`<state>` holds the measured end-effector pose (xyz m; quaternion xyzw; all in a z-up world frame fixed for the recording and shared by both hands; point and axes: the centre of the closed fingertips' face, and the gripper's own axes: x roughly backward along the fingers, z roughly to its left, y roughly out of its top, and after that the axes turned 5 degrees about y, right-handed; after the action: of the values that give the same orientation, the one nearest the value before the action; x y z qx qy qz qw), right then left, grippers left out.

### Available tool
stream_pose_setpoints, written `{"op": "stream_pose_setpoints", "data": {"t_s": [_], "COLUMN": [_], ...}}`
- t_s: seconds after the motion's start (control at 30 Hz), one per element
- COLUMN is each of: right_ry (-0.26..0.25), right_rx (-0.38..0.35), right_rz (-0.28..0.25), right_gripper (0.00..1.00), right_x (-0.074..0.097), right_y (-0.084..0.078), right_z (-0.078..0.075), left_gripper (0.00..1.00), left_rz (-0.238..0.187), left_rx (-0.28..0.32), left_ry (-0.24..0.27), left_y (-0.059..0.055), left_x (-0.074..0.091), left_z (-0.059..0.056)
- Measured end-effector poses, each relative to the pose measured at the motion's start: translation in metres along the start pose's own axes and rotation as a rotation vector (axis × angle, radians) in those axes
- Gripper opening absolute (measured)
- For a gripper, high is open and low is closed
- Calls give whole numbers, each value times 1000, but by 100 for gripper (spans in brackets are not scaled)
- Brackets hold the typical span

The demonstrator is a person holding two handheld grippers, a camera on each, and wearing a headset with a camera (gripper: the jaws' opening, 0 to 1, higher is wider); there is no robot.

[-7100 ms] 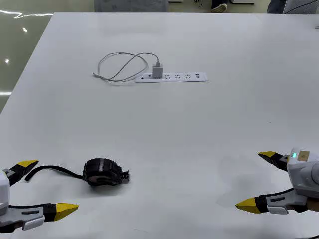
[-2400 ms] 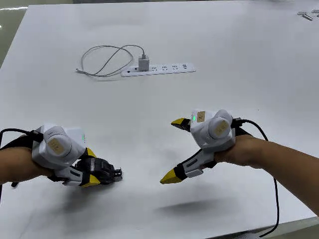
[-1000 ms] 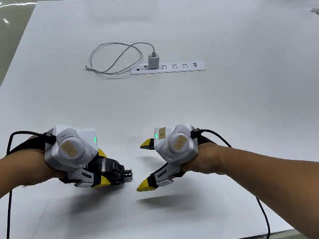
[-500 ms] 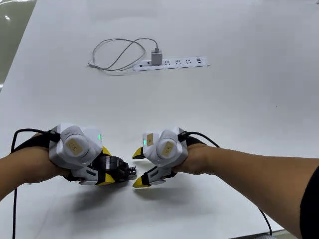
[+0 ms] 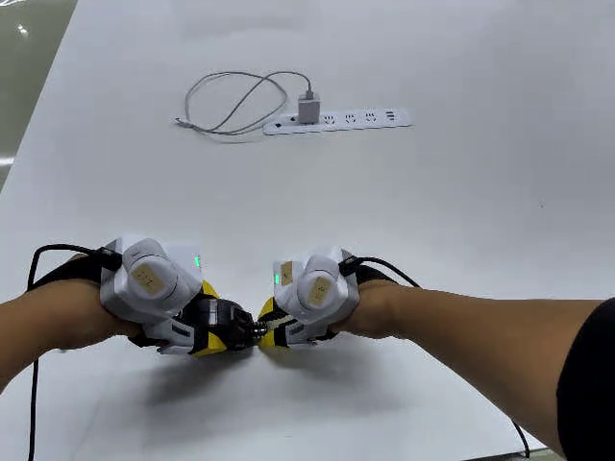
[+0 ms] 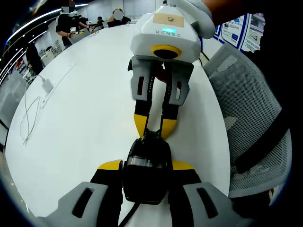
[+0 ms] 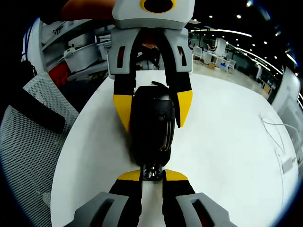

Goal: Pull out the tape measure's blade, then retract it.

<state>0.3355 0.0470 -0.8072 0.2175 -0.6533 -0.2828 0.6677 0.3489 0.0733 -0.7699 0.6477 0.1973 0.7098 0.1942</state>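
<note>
Sliding left, my right gripper [image 7: 152,176] has narrowed onto the hook [image 7: 152,171] at the tape's [image 7: 151,123] right end. My left gripper [image 6: 147,165] clamps the tape on the near table [image 5: 384,211], so the pull should run straight rightward.

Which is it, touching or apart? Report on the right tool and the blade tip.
Touching. The right gripper view shows the right tool clamped on the blade tip, no gap.

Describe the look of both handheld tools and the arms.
The left tool and right tool: rounded white housings, each with a tan square sticker and a green light, black jaws with yellow tips. A black cable trails from each. Forearms bare; a black sleeve covers the right upper arm.
</note>
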Motion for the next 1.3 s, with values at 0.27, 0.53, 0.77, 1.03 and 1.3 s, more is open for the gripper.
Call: {"op": "stream_pose_setpoints", "data": {"t_s": [0.27,0.53,0.77,1.03,1.3], "right_ry": [-5,6,2,8,7], "right_rx": [-68,-27,-42,-33,-41], "right_rz": [-2,-16,-37,-18,-6], "right_gripper": [12,9,8,8,8], "right_x": [-3,-2,-1,0,2], "right_y": [6,4,4,2,-2], "right_z": [-3,-2,-1,-2,-2], "left_gripper": [32,32,32,32,32], "left_rz": [-2,3,12,9,13], "left_rx": [-4,-4,-9,-15,-14], "left_ry": [3,0,3,14,12], "left_y": [0,-1,-2,-2,-2], "left_x": [-1,-1,1,1,1], "left_z": [1,1,0,1,1]}}
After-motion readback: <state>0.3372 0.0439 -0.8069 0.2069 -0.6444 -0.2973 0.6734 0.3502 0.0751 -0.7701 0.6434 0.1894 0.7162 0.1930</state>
